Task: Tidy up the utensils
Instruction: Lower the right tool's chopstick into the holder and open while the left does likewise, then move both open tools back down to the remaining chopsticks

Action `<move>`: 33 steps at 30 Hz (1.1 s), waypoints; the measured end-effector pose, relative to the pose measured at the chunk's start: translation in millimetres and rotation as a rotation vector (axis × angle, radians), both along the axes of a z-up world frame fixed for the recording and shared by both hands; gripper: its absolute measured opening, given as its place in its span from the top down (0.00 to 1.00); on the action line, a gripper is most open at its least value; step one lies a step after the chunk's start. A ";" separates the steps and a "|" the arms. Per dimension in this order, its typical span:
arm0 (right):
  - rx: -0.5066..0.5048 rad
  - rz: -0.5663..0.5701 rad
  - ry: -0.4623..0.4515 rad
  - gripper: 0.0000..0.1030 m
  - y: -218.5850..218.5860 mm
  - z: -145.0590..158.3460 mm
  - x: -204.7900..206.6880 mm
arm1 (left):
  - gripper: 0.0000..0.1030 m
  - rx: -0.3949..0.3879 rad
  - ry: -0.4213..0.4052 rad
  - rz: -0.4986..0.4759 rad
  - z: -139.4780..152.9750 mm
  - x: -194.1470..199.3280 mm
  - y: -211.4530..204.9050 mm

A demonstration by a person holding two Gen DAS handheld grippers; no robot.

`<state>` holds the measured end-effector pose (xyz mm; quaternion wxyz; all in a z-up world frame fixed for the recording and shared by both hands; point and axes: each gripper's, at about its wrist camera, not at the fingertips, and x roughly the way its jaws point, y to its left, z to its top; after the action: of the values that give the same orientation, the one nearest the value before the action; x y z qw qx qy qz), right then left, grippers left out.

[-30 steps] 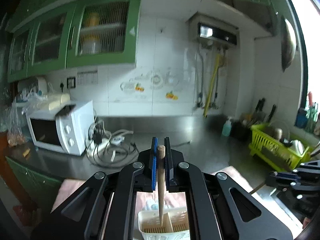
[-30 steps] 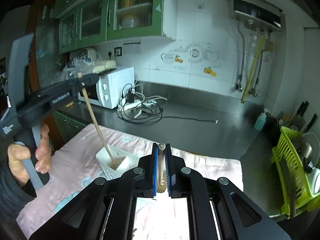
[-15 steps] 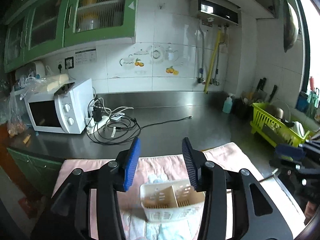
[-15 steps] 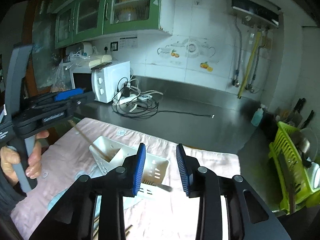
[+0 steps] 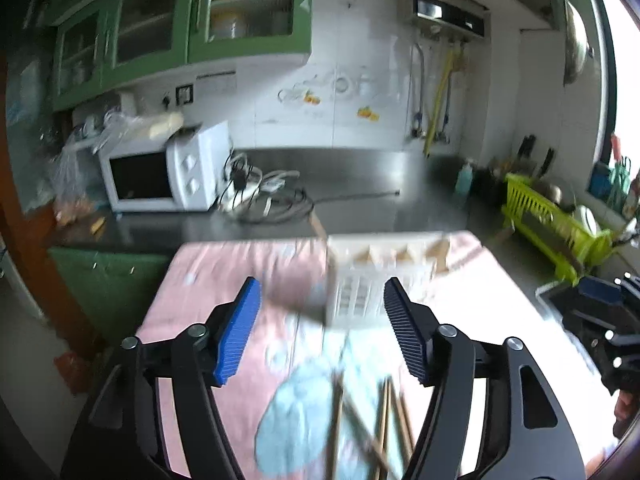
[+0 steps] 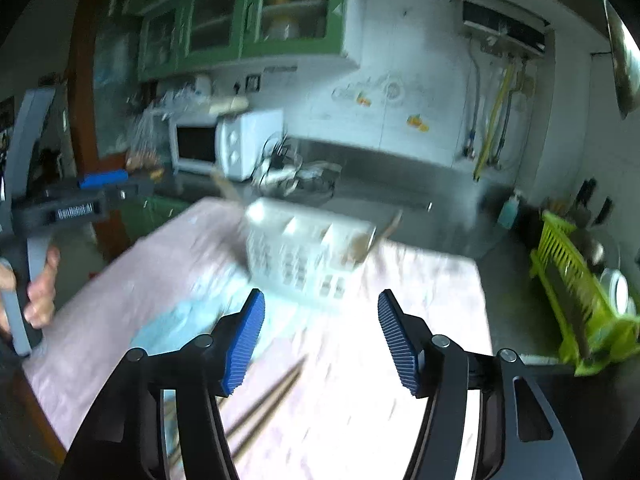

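Note:
A white slotted utensil caddy [image 5: 376,280] stands on the pink cloth [image 5: 224,276], with wooden handles leaning out of its left and right compartments; it also shows in the right wrist view [image 6: 304,256]. Loose wooden utensils [image 5: 372,420] lie on the cloth in front of it, and they show too in the right wrist view [image 6: 268,404]. My left gripper [image 5: 322,330] is open and empty, just short of the caddy. My right gripper [image 6: 320,336] is open and empty above the cloth. Both views are motion-blurred.
A white microwave [image 5: 160,172] and tangled cables [image 5: 268,196] sit on the steel counter [image 5: 380,192] behind. A green dish rack [image 5: 552,220] stands at the right. The cloth's left edge drops off to the floor.
Both grippers let go of the wooden utensils into the caddy, opened wide and pulled back. Both cameras now tilt down over the cloth and the loose utensils.

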<state>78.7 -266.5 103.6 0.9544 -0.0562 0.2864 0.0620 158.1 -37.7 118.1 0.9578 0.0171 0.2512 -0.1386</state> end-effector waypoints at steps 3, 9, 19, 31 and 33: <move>-0.018 0.005 0.044 0.44 14.3 -31.6 -25.1 | 0.31 0.002 0.016 0.011 -21.7 -26.0 12.5; -0.063 0.014 0.132 0.44 45.2 -94.8 -68.2 | 0.31 -0.009 0.118 0.016 -77.3 -67.9 28.9; -0.029 0.035 0.247 0.54 76.6 -162.8 -107.4 | 0.35 -0.029 0.219 -0.024 -132.2 -104.7 15.7; -0.001 0.021 0.301 0.75 87.2 -186.6 -105.2 | 0.52 -0.025 0.297 -0.060 -162.8 -113.0 16.0; 0.006 0.015 0.297 0.76 86.5 -186.7 -104.7 | 0.52 -0.010 0.295 -0.061 -166.1 -114.5 16.3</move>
<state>-25.9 -180.0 -83.1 0.9012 -0.0456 0.4240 0.0775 43.7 -21.4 -48.0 0.9060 -0.0003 0.3877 -0.1700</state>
